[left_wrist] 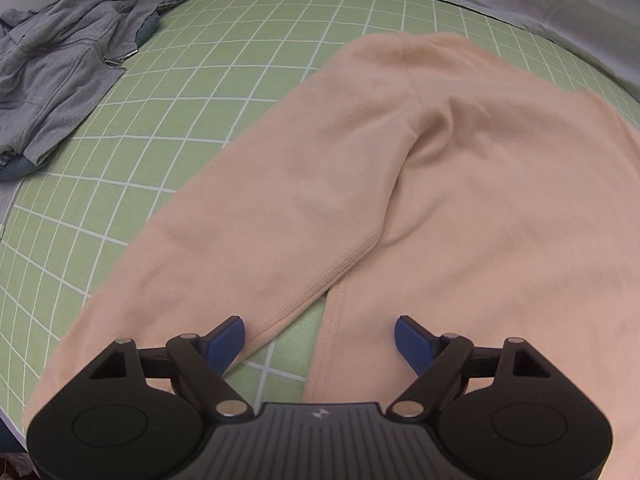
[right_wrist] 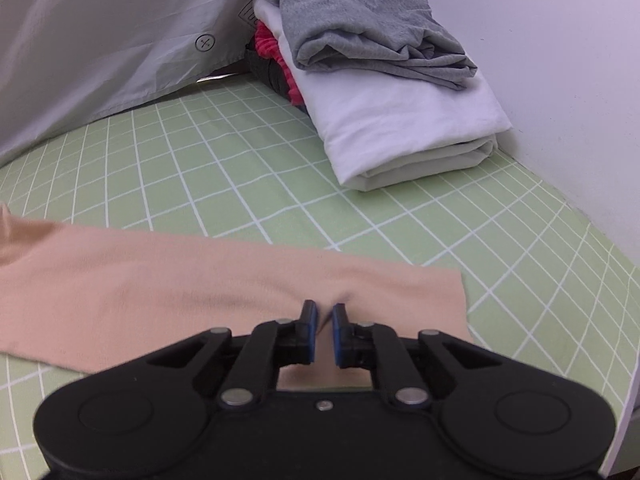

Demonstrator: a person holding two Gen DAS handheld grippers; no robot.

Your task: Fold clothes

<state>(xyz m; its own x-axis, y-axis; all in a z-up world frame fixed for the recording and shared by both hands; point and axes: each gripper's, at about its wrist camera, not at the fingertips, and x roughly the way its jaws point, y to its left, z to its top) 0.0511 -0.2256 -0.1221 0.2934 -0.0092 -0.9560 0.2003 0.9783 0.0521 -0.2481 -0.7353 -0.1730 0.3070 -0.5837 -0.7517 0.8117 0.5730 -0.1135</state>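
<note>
A peach long-sleeved top [left_wrist: 460,184] lies spread flat on the green checked sheet [left_wrist: 224,80]. One sleeve [left_wrist: 224,240] runs down to the lower left. My left gripper [left_wrist: 319,338] is open and empty, just above the gap between that sleeve and the body of the top. In the right wrist view the other peach sleeve [right_wrist: 168,292] lies across the sheet [right_wrist: 248,172]. My right gripper [right_wrist: 324,320] is shut on the near edge of this sleeve close to its cuff end, and the cloth puckers at the fingertips.
A crumpled grey zip hoodie [left_wrist: 60,68] lies on other clothes at the far left. A stack of folded clothes, grey on white [right_wrist: 384,76], sits against the white wall [right_wrist: 560,80] at the far right. A pale grey bedcover [right_wrist: 100,40] borders the far side.
</note>
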